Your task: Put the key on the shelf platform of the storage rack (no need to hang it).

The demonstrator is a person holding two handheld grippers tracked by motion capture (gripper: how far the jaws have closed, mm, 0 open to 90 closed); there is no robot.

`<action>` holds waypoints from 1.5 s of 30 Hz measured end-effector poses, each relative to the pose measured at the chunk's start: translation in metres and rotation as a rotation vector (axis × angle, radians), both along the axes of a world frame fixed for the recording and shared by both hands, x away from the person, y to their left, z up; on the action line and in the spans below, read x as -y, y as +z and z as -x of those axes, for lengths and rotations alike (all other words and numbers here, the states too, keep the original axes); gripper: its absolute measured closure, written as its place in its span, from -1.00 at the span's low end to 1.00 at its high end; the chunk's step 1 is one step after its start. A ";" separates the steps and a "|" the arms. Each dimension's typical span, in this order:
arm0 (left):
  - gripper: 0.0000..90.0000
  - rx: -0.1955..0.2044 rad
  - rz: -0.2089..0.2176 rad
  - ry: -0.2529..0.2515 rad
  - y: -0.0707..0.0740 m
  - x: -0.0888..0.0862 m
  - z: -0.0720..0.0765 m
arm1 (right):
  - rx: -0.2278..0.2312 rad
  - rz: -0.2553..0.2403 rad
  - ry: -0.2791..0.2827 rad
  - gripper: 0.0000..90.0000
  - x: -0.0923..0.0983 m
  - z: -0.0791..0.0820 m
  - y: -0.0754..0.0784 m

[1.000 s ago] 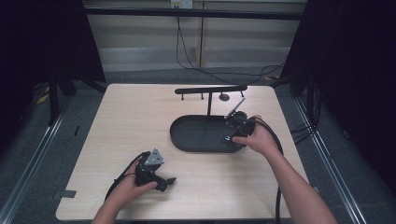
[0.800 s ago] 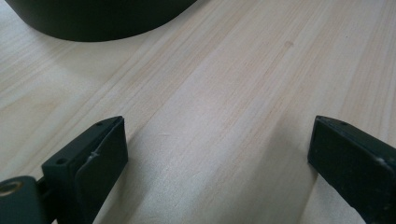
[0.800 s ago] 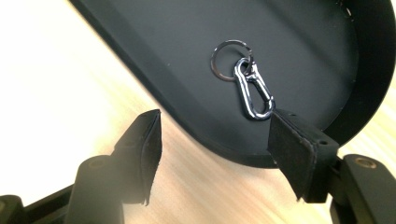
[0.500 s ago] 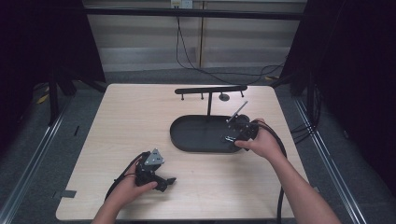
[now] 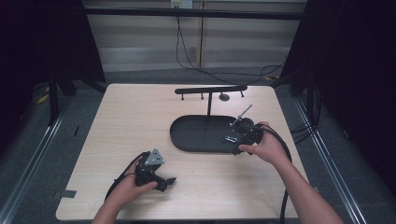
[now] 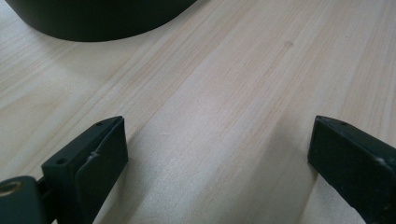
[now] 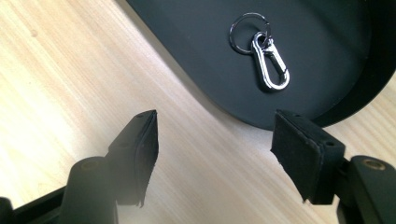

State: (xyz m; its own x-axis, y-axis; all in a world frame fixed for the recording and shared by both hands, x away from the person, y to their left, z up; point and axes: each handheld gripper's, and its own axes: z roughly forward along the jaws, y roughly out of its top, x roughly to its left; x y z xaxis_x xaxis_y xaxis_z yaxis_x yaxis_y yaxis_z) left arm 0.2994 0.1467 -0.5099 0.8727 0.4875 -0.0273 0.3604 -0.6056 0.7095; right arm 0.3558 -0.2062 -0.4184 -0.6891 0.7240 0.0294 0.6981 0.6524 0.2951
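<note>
A silver key ring with a snap clip (image 7: 270, 64) lies flat on the black oval tray (image 7: 196, 56), near its right end (image 5: 229, 138). My right gripper (image 7: 215, 135) hovers over the tray's rim, a little short of the clip. Its jaws have just been opening and stand apart with nothing between them. In the high view the right gripper (image 5: 239, 145) sits at the tray's (image 5: 187, 140) right end. My left gripper (image 5: 167, 181) rests low over the bare wood at the front left. In its own view the left gripper (image 6: 217, 144) is open and empty.
A black T-shaped rack (image 5: 210, 90) with small hooks rises from the tray's back. The wooden table (image 5: 130, 121) is bare to the left and front. Cables trail from both grippers. The tray's near wall (image 6: 93, 18) lies ahead of the left gripper.
The right gripper has drawn back toward the tray's near right edge and its jaws have spread a little wider. The left hand has stayed where it was.
</note>
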 end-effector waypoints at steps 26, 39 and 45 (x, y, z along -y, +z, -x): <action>-0.90 0.002 -0.003 -0.004 0.000 0.000 0.000 | 0.013 0.001 0.001 -0.30 0.020 0.024 -0.007; -0.90 0.002 -0.006 -0.005 0.000 0.000 0.000 | 0.015 0.007 -0.004 -0.30 0.029 0.033 -0.012; -0.90 0.002 -0.006 -0.005 0.000 0.000 0.000 | 0.010 -0.001 -0.008 -0.30 0.034 0.037 -0.016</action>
